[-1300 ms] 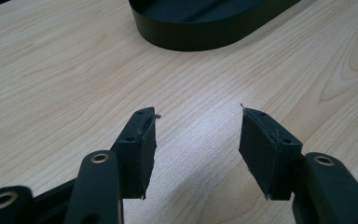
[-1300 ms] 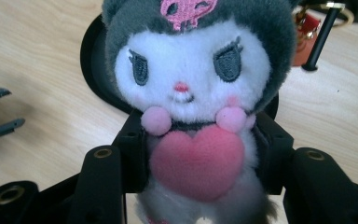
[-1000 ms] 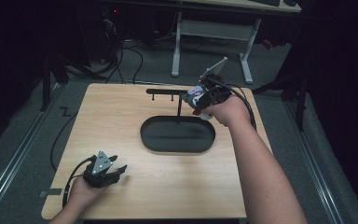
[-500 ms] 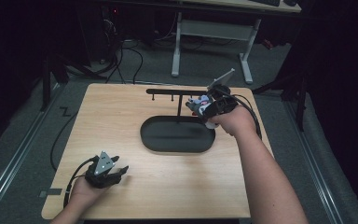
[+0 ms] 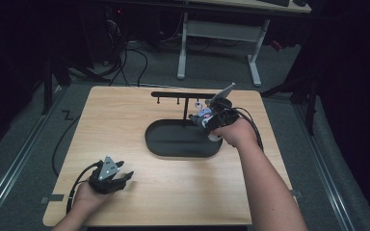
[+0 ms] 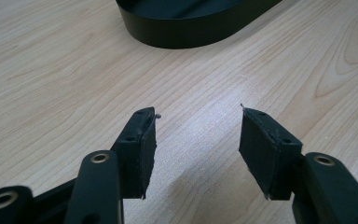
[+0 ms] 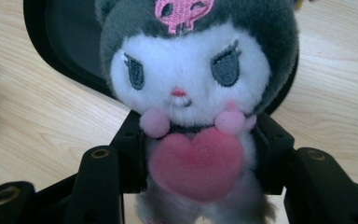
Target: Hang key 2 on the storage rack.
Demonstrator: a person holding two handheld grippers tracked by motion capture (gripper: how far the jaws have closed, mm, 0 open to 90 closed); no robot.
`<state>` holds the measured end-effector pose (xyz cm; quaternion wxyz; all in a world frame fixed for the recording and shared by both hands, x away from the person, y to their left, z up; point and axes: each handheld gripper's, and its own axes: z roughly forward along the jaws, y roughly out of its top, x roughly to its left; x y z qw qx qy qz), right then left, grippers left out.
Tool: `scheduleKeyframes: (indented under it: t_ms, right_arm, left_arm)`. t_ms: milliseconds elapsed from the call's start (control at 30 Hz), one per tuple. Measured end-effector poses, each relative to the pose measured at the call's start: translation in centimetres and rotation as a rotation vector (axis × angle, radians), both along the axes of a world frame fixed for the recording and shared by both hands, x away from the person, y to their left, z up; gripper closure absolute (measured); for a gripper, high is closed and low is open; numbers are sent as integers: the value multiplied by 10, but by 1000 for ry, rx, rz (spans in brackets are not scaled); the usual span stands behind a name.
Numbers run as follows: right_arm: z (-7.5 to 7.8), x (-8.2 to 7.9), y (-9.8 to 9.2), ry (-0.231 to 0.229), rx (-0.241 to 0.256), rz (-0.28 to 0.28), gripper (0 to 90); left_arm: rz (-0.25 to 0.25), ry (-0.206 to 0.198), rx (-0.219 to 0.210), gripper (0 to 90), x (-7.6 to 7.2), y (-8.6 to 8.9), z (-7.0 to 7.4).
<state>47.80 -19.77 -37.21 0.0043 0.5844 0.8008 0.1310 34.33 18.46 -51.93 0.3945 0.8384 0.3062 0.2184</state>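
Note:
A small plush toy (image 7: 193, 70) has a grey hood, a white face, a pink skull mark and a pink heart on its chest. My right gripper (image 7: 200, 149) is shut on its body. In the high view the right gripper (image 5: 206, 118) holds the plush toy (image 5: 202, 113) over the far right end of a black oval tray (image 5: 183, 153), just below a black hanging rack (image 5: 183, 95). My left gripper (image 5: 125, 177) rests low on the table's near left; its jaws (image 6: 198, 135) stand open with nothing between them, and the tray's wall (image 6: 186, 39) lies ahead.
The wooden table (image 5: 125, 125) has bare surface left of the tray and in front of it. The rack's bar carries small hooks. Cables trail from both grippers. Beyond the table's far edge stand a desk frame (image 5: 221, 38) and floor cables.
My right gripper with the plush toy has come down and nearer, from beside the rack's bar to just over the tray's far right end. The left gripper has stayed put.

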Motion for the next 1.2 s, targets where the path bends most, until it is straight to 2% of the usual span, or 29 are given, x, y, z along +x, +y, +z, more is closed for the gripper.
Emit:
scheduleKeyframes:
  t_ms: [233, 433, 700, 933, 1033, 1100, 1133, 1167, 1200]
  right_arm:
    - [-10, 10, 9, -12, 14, -3, 470]
    - [-19, 14, 11, -10, 50, -7, 360]
    - [-17, 11, 9, -32, 61, -19, 334]
    - [-21, -3, 4, -47, 51, -14, 336]
    - [-25, -11, 0, -79, 35, -14, 333]
    - [-25, -14, 0, -84, 38, -20, 334]
    - [-28, -22, -2, -114, 28, -12, 332]
    - [-28, -22, -2, -114, 28, -12, 332]
    - [-32, -30, -3, -142, 33, -7, 342]
  left_arm:
    - [0, 2, -6, 461, 1, 0, 0]
    - [-4, 5, -4, 461, 1, 0, 0]
    - [-11, 8, 2, 461, 1, -1, 0]
    - [-15, 6, -1, 461, 2, -4, -1]
    - [-20, 7, 2, 459, 2, -5, -1]
    - [-21, 6, 4, 458, 2, -5, -1]
    - [-24, 8, 4, 458, 2, -6, -1]
    - [-24, 8, 4, 457, 2, -6, -1]
    - [-25, 9, 3, 456, 2, -7, -2]
